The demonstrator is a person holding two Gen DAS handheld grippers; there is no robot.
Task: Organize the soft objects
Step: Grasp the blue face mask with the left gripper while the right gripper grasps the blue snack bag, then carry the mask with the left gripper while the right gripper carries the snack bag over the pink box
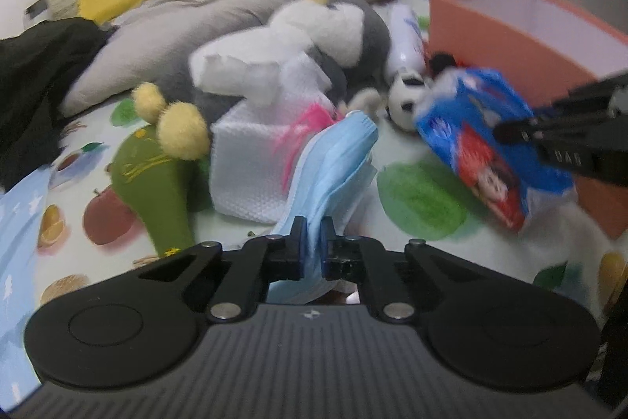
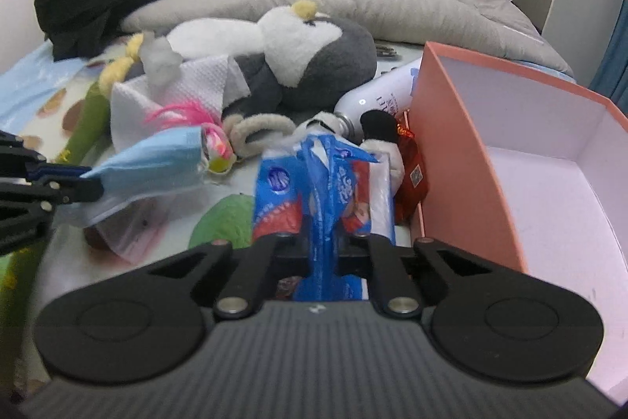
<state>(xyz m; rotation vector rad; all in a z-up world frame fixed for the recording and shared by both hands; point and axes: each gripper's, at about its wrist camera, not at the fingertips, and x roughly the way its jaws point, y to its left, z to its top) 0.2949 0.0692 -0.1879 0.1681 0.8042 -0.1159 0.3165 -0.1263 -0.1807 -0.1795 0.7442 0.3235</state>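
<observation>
While tissue pack [image 2: 314,191] hangs clamped, pink box [image 2: 451,160] rim just beside.

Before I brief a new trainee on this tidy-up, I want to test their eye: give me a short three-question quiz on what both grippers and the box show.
1. True or false: the left gripper is shut on a blue face mask.
2. What does the right gripper pinch? A) the penguin plush B) the blue tissue pack C) the white spray can
3. Fill in: the pink box lies open with ____ visible inside.

Key: 1 true; 2 B; 3 nothing.
</observation>
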